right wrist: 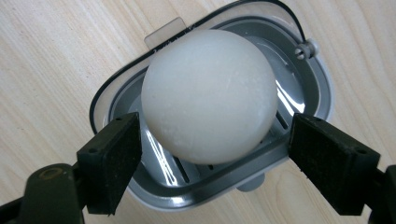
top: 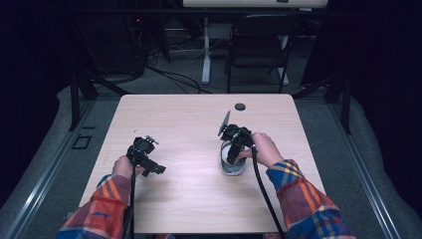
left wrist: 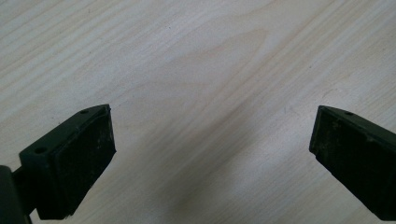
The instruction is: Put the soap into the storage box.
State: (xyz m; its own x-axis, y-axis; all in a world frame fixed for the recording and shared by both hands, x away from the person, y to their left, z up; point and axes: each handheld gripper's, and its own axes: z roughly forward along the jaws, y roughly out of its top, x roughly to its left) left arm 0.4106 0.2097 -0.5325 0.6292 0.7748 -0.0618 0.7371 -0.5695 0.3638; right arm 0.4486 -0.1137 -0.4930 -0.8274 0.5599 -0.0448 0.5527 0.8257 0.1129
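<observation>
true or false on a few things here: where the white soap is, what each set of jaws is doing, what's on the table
1. The white soap sits in a grey soap dish. True.
2. The right gripper clamps the soap tightly. False: its jaws stand on either side of it with gaps showing.
3. The left gripper holds a sponge. False: its jaws are wide apart over bare table.
4. The soap dish rests on a light wooden table. True.
5. The left gripper is above the dish. False: in the high view it is off to the left, away from the dish.
</observation>
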